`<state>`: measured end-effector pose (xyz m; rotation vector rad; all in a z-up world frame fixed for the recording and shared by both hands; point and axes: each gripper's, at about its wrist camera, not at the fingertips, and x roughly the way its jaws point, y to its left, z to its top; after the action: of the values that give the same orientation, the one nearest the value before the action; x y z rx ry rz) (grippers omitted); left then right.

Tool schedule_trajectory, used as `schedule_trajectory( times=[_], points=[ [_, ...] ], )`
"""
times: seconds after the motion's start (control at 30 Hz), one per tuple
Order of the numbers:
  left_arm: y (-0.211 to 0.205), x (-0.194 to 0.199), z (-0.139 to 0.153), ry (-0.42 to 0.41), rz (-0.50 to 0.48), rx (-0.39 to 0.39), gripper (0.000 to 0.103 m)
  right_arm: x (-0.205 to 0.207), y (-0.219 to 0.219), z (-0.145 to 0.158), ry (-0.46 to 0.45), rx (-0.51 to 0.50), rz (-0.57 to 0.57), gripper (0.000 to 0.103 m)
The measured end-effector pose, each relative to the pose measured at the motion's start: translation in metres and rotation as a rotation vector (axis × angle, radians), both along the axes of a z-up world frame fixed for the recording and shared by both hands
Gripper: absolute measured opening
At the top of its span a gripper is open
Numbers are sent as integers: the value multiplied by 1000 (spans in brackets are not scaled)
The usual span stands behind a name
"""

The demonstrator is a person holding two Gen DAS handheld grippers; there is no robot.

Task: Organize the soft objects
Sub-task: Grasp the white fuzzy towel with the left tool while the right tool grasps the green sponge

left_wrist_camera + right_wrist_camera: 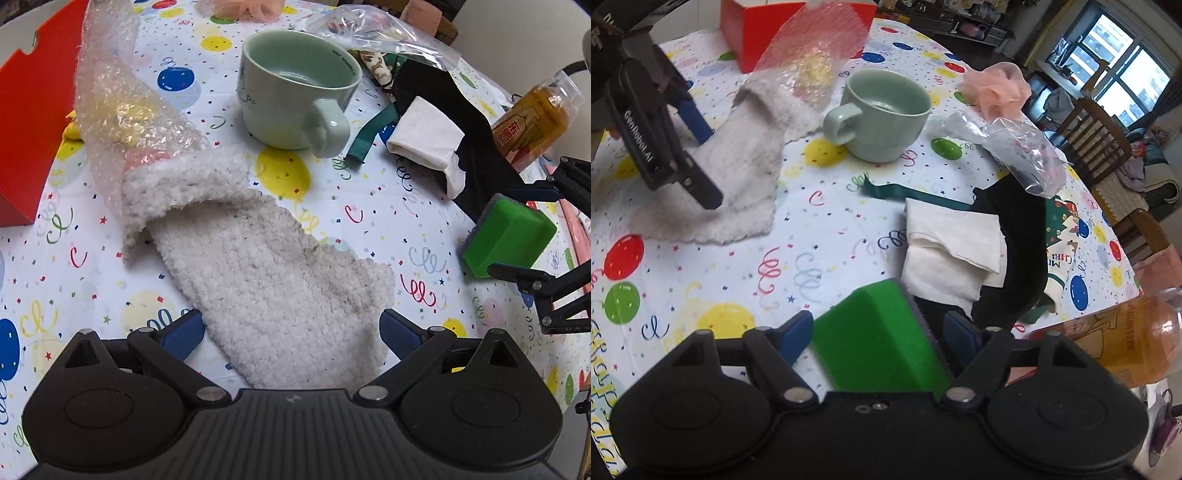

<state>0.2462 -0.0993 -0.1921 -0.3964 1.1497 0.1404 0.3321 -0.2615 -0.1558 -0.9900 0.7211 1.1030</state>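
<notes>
A fluffy white sock (258, 266) lies on the balloon-print tablecloth, its near end between the wide-open fingers of my left gripper (291, 332). It also shows in the right wrist view (738, 162), with the left gripper (698, 166) over it. My right gripper (879, 332) straddles a green sponge (875, 339) with its fingers at both sides; contact is unclear. The sponge also shows in the left wrist view (509, 236). A folded white cloth (949, 251) lies on a black cloth (1023, 236).
A pale green mug (295, 88) stands mid-table. Bubble wrap (122, 103) overlaps the sock's far end beside a red box (29, 122). A plastic bag (1015, 147), a pink mesh puff (997, 88), a green ribbon (897, 192) and an orange drink bottle (1123, 339) lie around.
</notes>
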Motion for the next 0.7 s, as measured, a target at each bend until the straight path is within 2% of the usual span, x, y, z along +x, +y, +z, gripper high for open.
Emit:
schedule_trajectory(
  times=[0.1,0.13,0.3,0.37,0.43,0.5,0.53,0.7],
  points=[
    [-2,0,0,-8,1,13,97,-7,-3,2,-15,6,8,69],
    [-3,0,0,-8,-2,28,93,-9,-3,3,-20,6,8,68],
    [-8,-1,3,-17,-44,96,65,-20,-4,7,-53,11,7,58],
    [-10,-1,3,-19,-62,126,44,-24,-4,10,-68,11,2,55],
    [-12,-2,5,-22,-75,149,34,-28,-5,12,-80,15,-3,51],
    [-12,-3,6,-33,-79,138,29,-33,-5,15,-88,24,-13,48],
    [-12,-5,7,-39,-82,136,22,-35,-6,16,-90,27,-18,46],
    [-14,-12,18,-81,-112,125,17,-46,-7,24,-121,54,-75,31]
  ],
)
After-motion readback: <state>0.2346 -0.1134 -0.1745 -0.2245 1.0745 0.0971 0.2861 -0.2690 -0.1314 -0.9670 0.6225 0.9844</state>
